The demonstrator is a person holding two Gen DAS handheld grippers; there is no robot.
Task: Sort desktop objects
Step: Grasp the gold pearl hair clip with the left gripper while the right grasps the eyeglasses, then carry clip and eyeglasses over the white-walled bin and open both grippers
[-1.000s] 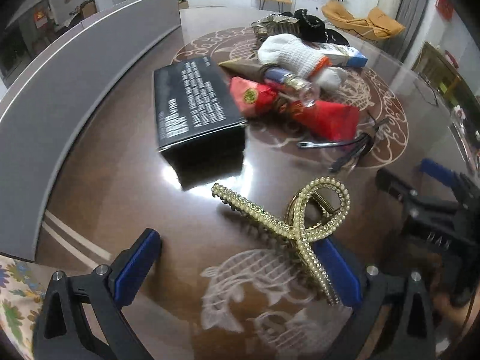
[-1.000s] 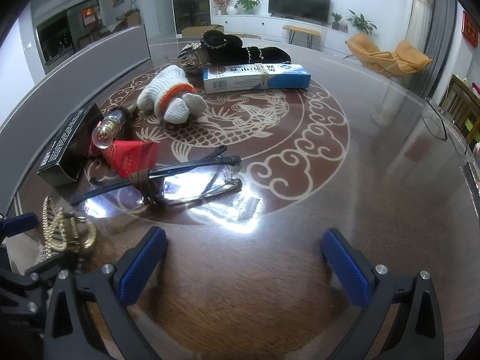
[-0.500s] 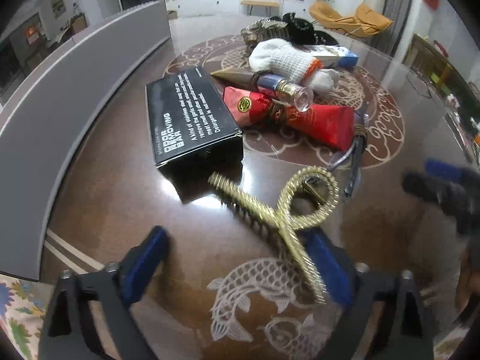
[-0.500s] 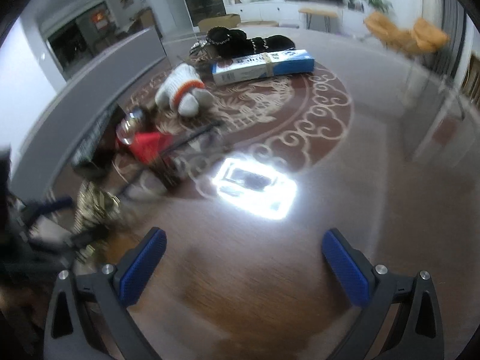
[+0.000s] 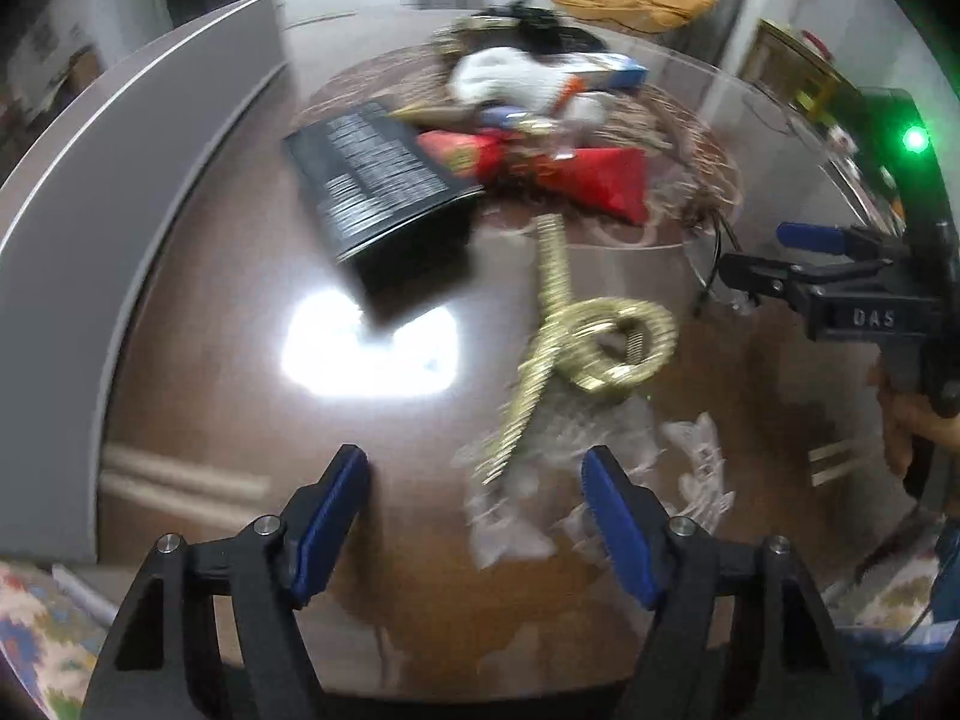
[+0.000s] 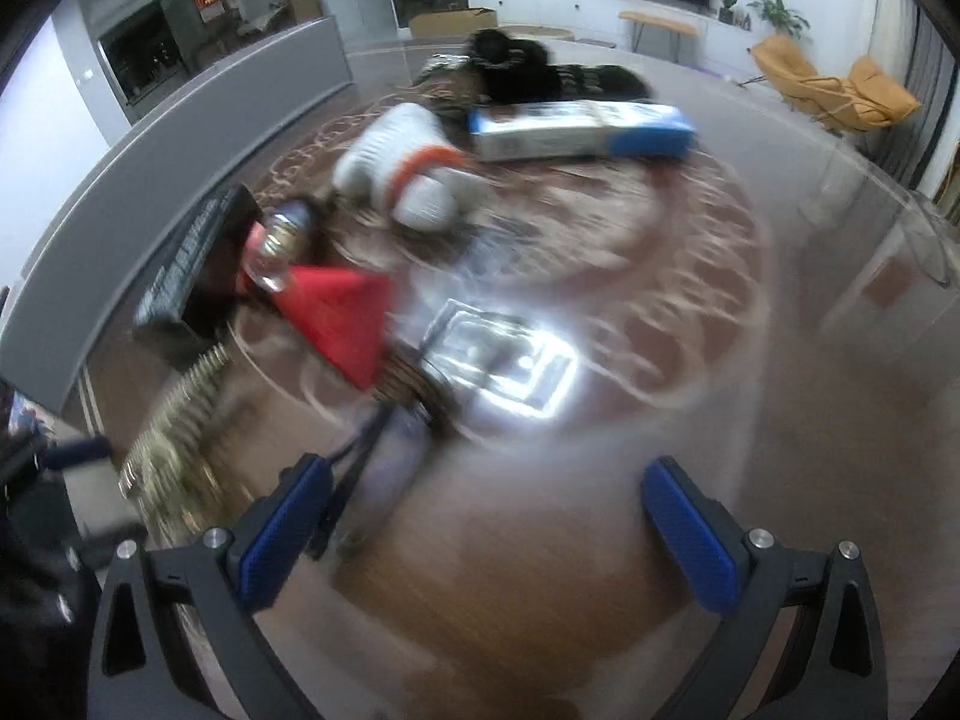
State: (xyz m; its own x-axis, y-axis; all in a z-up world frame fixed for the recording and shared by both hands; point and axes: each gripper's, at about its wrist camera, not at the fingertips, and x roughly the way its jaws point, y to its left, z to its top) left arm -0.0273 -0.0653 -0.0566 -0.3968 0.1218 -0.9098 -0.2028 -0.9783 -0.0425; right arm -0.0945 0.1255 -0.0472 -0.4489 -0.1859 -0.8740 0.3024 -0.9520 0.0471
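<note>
Left wrist view: your left gripper [image 5: 477,519] has its fingers spread, nothing between them. The gold hair claw [image 5: 579,336] lies on the table [image 5: 210,324] just ahead, its lower prong reaching toward the gap, no contact visible. Black box [image 5: 384,180] and red packet [image 5: 600,180] sit beyond. Motion blur smears the far pile.

Right wrist view: your right gripper [image 6: 486,531] has its fingers spread wide, holding nothing. The hair claw [image 6: 174,438] lies well left of them, blurred. The eyeglasses [image 6: 366,456] near the left finger are hard to make out.
</note>
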